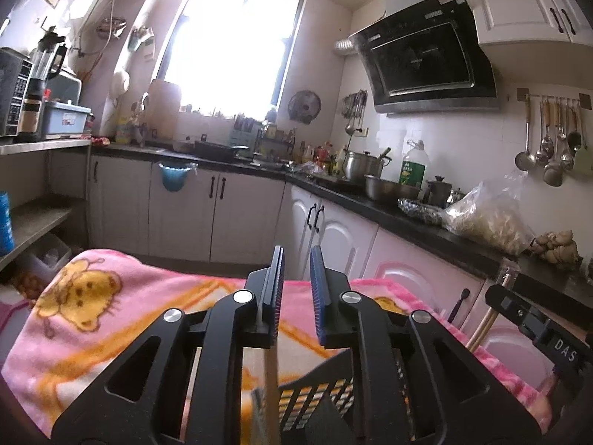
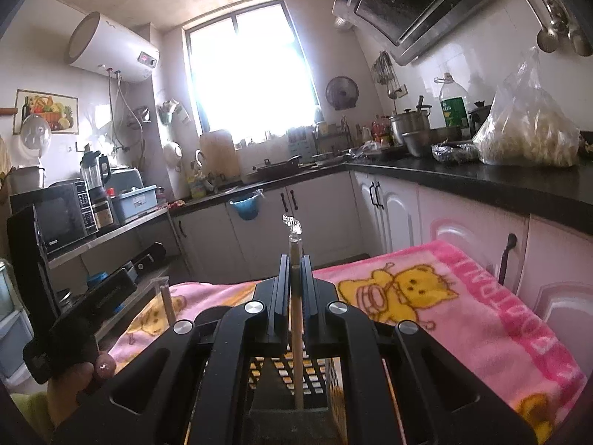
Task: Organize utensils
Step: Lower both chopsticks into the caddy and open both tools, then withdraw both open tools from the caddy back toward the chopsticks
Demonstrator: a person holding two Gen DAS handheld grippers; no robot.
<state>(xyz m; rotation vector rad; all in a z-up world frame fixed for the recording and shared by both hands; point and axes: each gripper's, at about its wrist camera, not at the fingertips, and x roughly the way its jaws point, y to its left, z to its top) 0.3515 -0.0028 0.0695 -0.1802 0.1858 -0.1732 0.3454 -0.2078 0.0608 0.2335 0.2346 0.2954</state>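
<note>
Wooden chopstick (image 2: 295, 319) clamped in right tongs (image 2: 295, 259) — left tongs (image 1: 296, 256) narrowly parted, empty.

Backlit kitchen, washed-out daylight
The window (image 1: 229, 48) blows out to white glare in both views, hazing nearby walls; foreground tongs (image 2: 295, 278) sit dark, fisheye bends the cabinets and blackens corners, fine detail soft.

A big bright window (image 1: 233, 48) lights the kitchen. White cupboards (image 1: 215, 215) stand under a long black worktop (image 1: 407, 218).
</note>
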